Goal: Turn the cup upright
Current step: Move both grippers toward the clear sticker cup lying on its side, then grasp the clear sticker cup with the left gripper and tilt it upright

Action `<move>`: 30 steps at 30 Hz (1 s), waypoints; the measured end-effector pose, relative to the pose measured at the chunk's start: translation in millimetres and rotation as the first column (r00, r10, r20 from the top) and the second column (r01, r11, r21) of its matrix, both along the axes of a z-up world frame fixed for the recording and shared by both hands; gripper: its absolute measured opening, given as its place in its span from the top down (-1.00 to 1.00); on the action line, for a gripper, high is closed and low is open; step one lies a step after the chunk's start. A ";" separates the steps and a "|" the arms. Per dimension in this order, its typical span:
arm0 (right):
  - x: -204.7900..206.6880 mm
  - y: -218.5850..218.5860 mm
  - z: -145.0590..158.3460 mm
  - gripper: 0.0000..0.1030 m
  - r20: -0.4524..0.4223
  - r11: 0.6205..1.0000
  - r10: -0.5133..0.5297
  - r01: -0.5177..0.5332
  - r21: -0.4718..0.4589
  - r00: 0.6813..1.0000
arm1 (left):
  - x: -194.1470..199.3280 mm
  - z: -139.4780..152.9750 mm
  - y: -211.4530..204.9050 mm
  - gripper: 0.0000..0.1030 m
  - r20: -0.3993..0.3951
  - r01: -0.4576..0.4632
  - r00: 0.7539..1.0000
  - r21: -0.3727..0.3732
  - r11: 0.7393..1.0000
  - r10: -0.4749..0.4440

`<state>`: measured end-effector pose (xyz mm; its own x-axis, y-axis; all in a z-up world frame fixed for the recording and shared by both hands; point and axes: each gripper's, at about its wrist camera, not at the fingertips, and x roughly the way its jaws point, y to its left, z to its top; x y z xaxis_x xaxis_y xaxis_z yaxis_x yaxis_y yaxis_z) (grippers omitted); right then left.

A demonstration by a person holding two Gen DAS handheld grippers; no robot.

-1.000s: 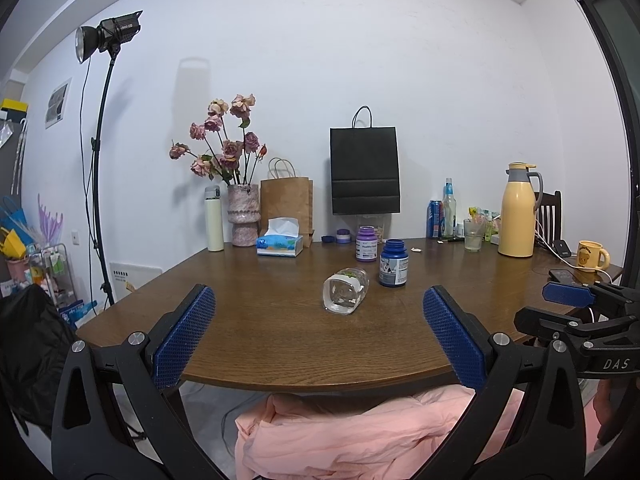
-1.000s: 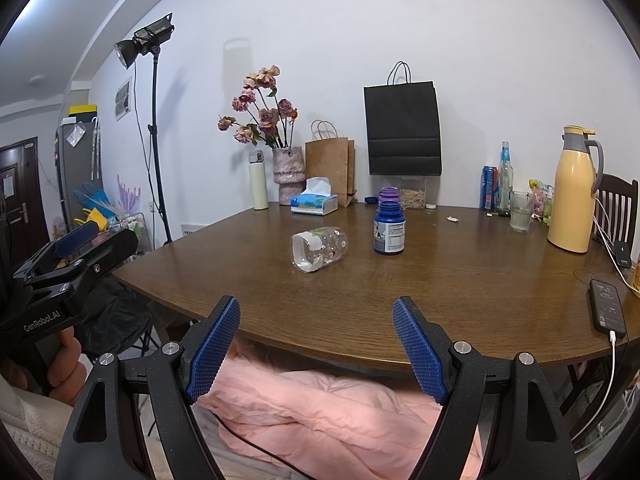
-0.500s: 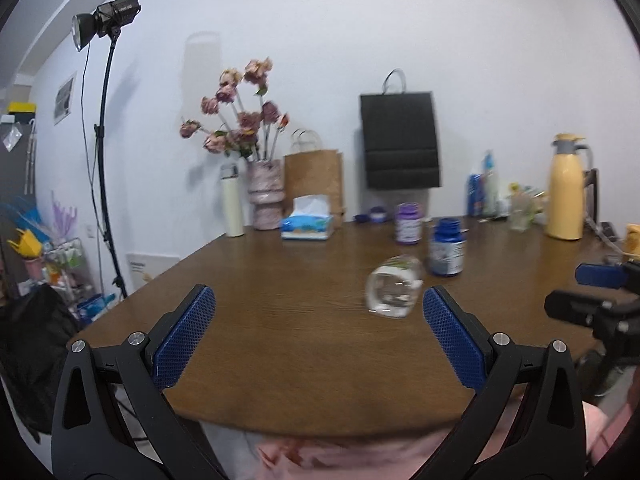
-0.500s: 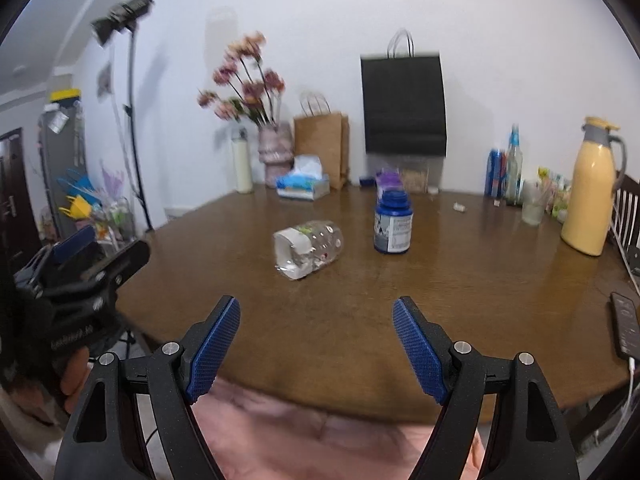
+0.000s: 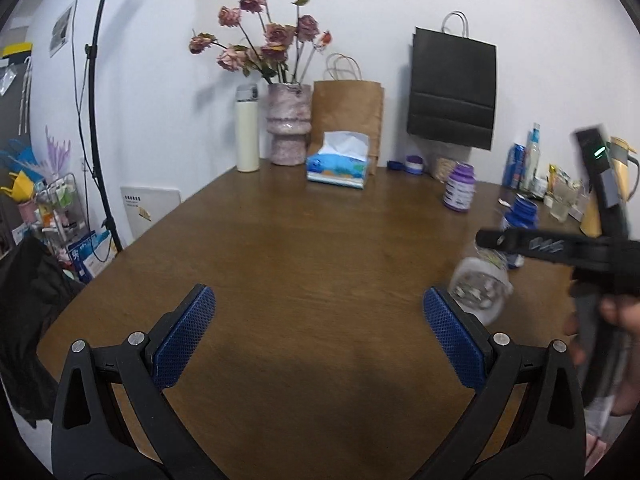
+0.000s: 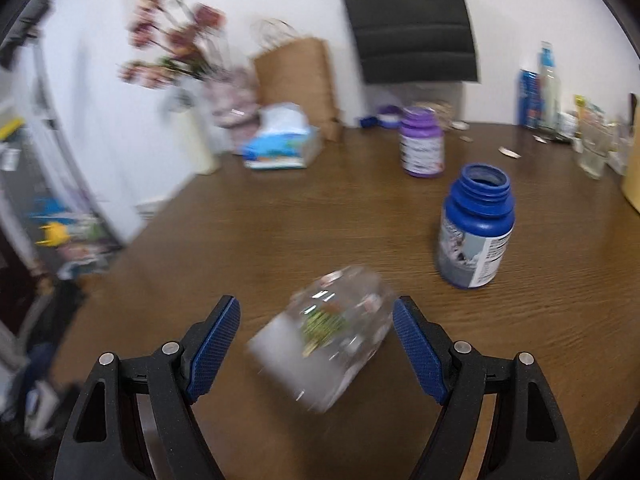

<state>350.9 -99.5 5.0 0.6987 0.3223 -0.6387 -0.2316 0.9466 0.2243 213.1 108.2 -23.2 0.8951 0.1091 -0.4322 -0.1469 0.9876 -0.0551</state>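
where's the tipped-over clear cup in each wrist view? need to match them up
Left wrist: clear cup lies on its side at the right, just past the left gripper's right jaw, below the right gripper.
Right wrist: cup at lower centre, lying between the open jaws of the right gripper, blurred.
Shared landmark: the open blue bottle standing just beyond the cup.

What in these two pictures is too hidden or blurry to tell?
- Cup, right wrist view: motion blur hides its print and whether either pad touches it.
- Cup, left wrist view: the right gripper crosses its far end.
- Blue bottle, left wrist view: label hidden by that gripper.
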 end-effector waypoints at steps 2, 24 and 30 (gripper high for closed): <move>14.8 5.0 -13.4 -0.62 -0.021 0.999 -0.031 0.030 -0.035 0.999 | 6.7 1.6 4.2 -1.00 -0.001 -0.002 1.000 0.001 1.000 0.002; -42.0 9.6 -30.6 -0.35 -0.006 0.861 0.509 -0.509 -0.007 0.861 | 131.6 17.2 -23.1 -1.00 -0.149 0.110 0.980 -0.154 0.982 -0.133; -43.3 -6.3 -31.1 -0.43 0.003 0.864 0.501 -0.501 0.047 0.865 | 164.6 1.8 -52.1 -0.65 -0.256 0.174 0.947 -0.090 0.981 -0.192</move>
